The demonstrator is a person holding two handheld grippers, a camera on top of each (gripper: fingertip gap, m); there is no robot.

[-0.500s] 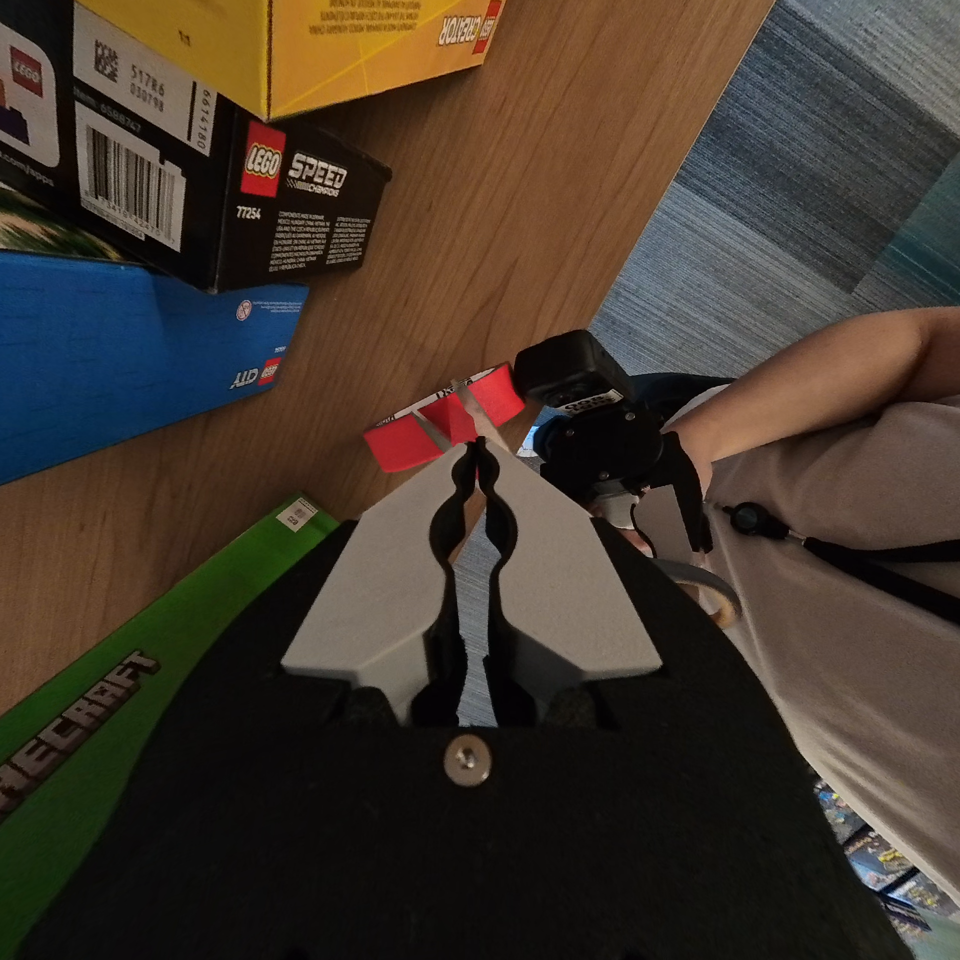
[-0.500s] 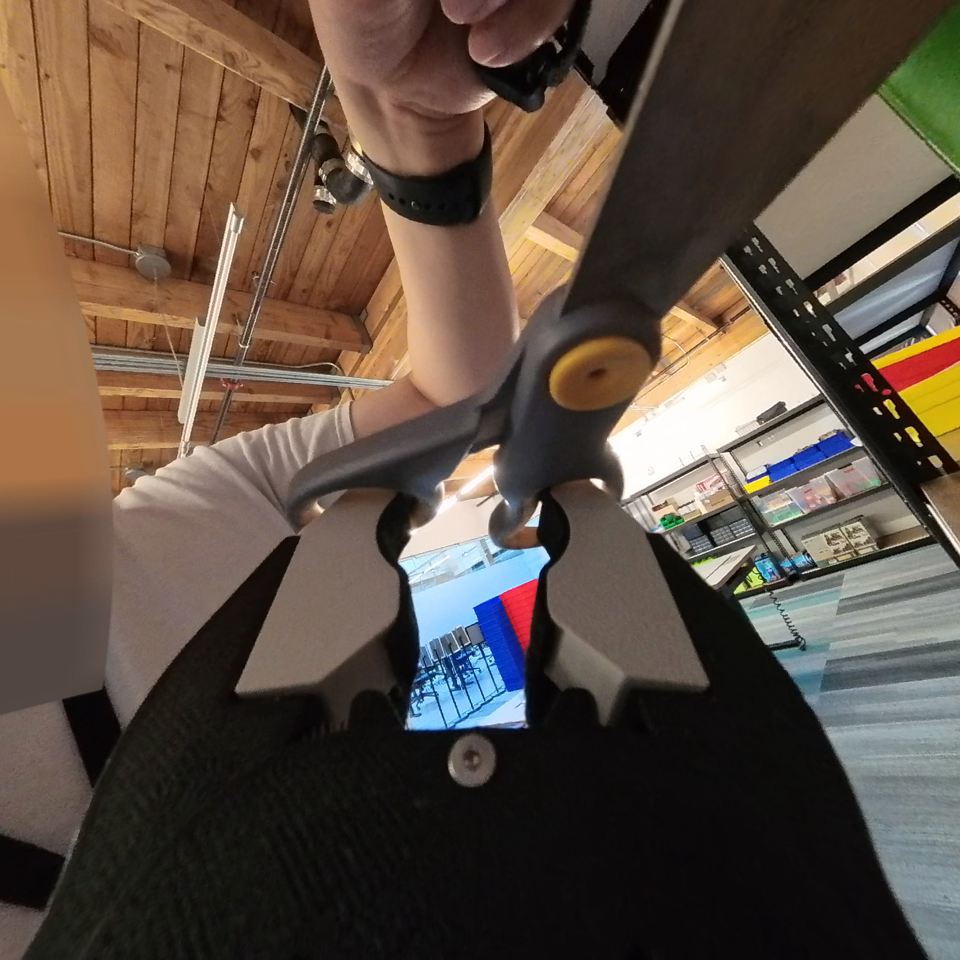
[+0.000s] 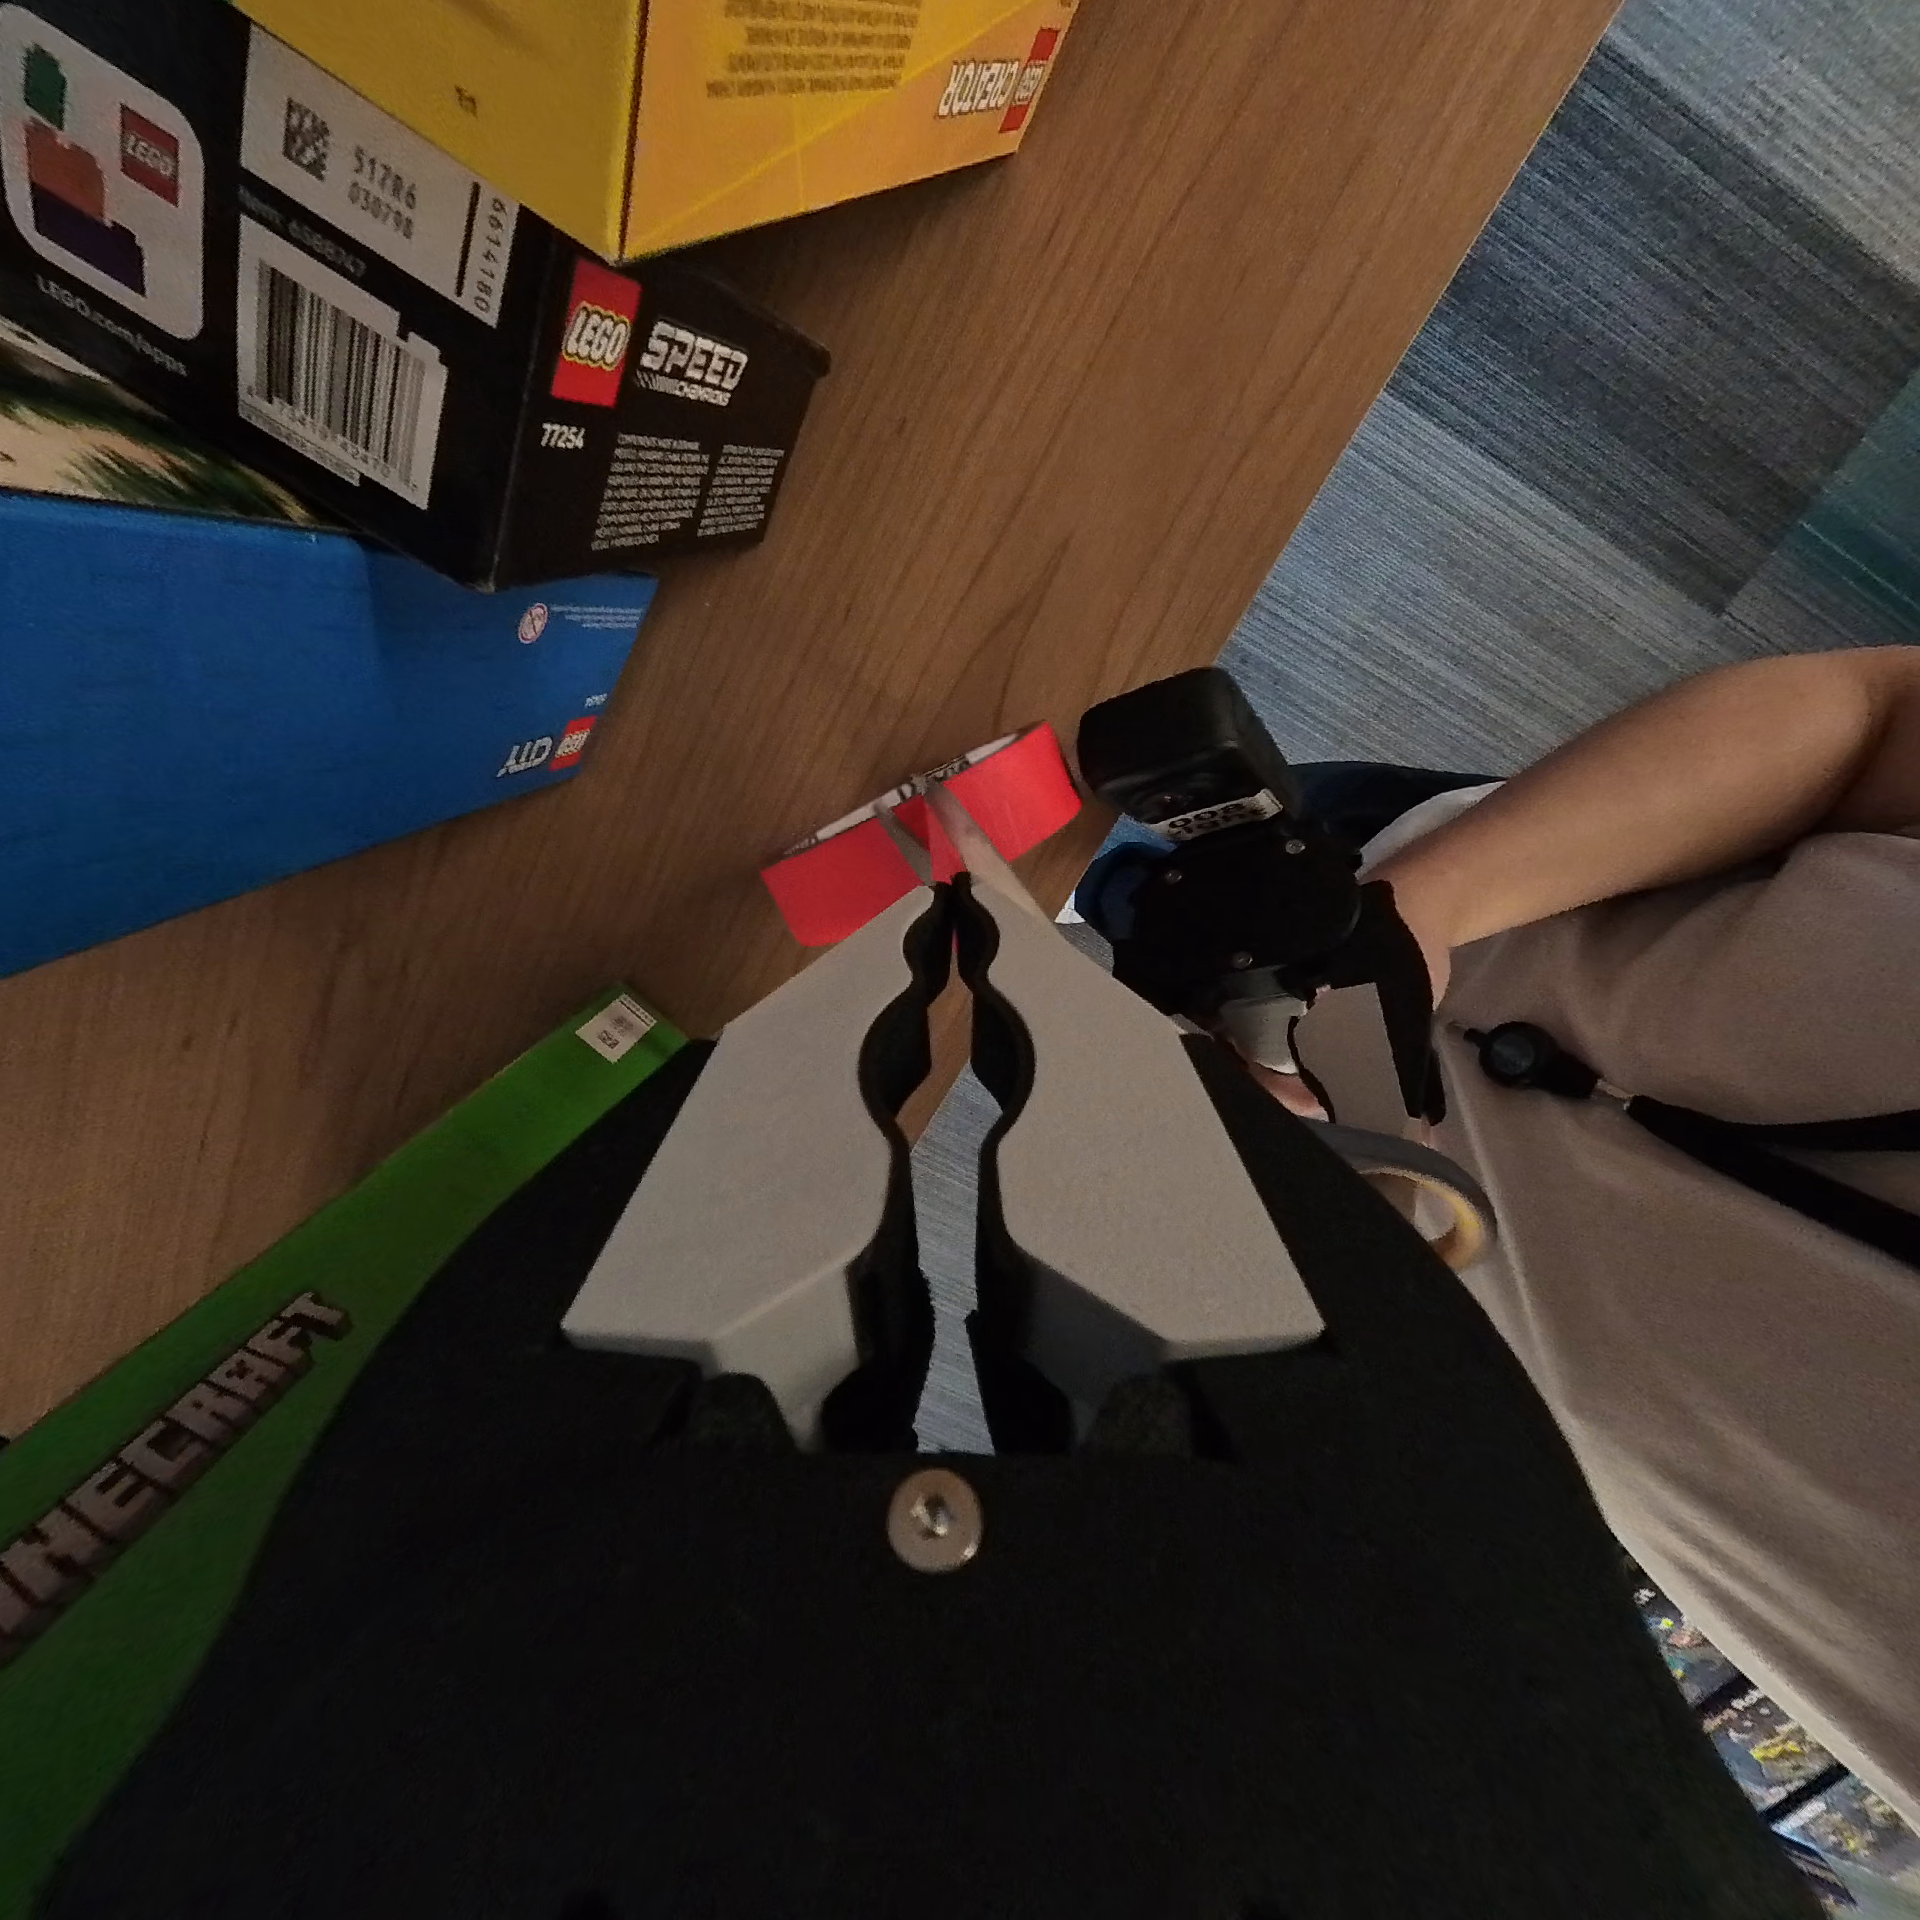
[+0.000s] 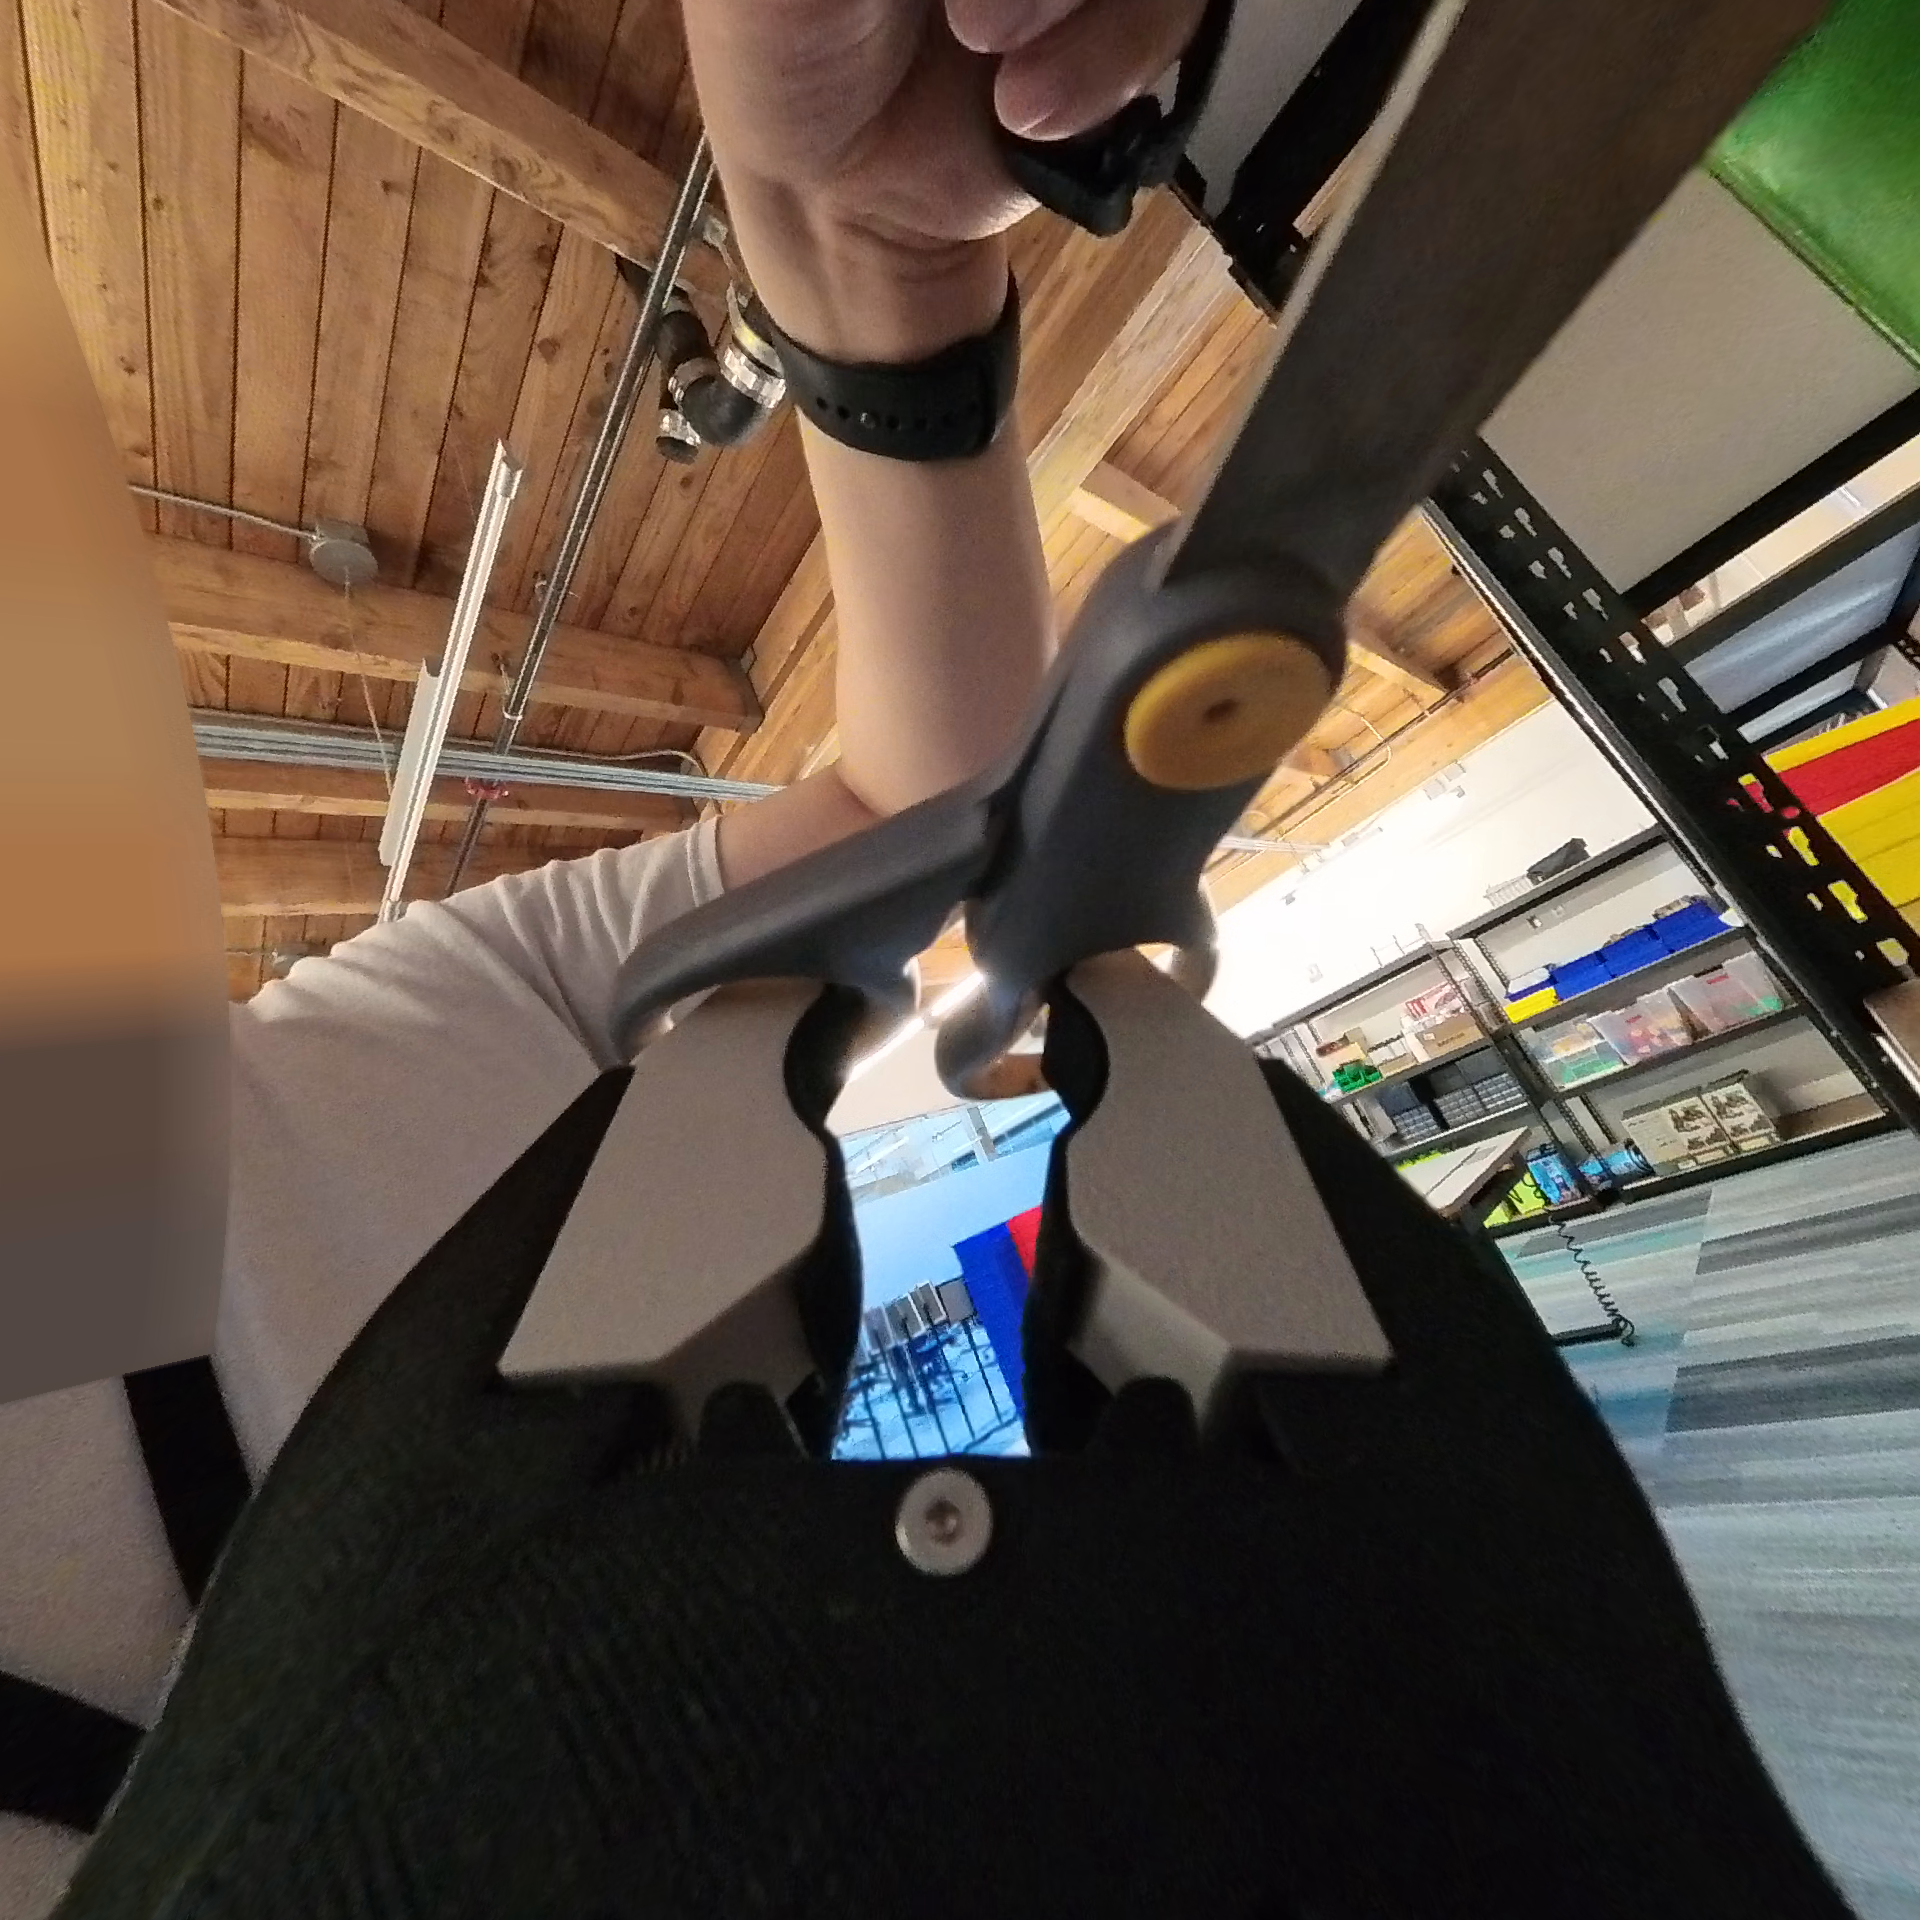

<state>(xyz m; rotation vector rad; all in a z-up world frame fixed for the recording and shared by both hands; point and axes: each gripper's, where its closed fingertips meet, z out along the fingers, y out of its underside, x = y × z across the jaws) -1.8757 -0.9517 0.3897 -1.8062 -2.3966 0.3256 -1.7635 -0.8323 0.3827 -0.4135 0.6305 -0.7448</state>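
Observation:
In the left wrist view my left gripper (image 3: 956,899) is shut, its tips pinching the edge of a red tape strip (image 3: 831,894) held above the wooden table (image 3: 1039,416). Two scissor blades (image 3: 971,842) straddle the strip just past my tips. The right gripper (image 3: 1236,904) shows behind it, with a tape roll (image 3: 1439,1210) below it. In the right wrist view my right gripper (image 4: 935,1039) is shut on the handles of grey scissors (image 4: 1101,831) with a yellow pivot (image 4: 1226,717). The blade runs up to the right. The person's hand (image 4: 862,156) holds the left gripper above.
Toy boxes lie on the table: yellow (image 3: 779,104), black (image 3: 644,416), blue (image 3: 260,707) and green (image 3: 260,1351). The table edge runs diagonally, with grey carpet (image 3: 1662,416) beyond. Metal shelves with bins (image 4: 1610,1018) stand far off. The person's torso is close on the right. One gripper's finger ends stand about 15 centimetres off the other's.
Almost nothing. The right gripper's fingers look slightly closer together on the scissor handles. The left gripper still pinches the red strip in the same place.

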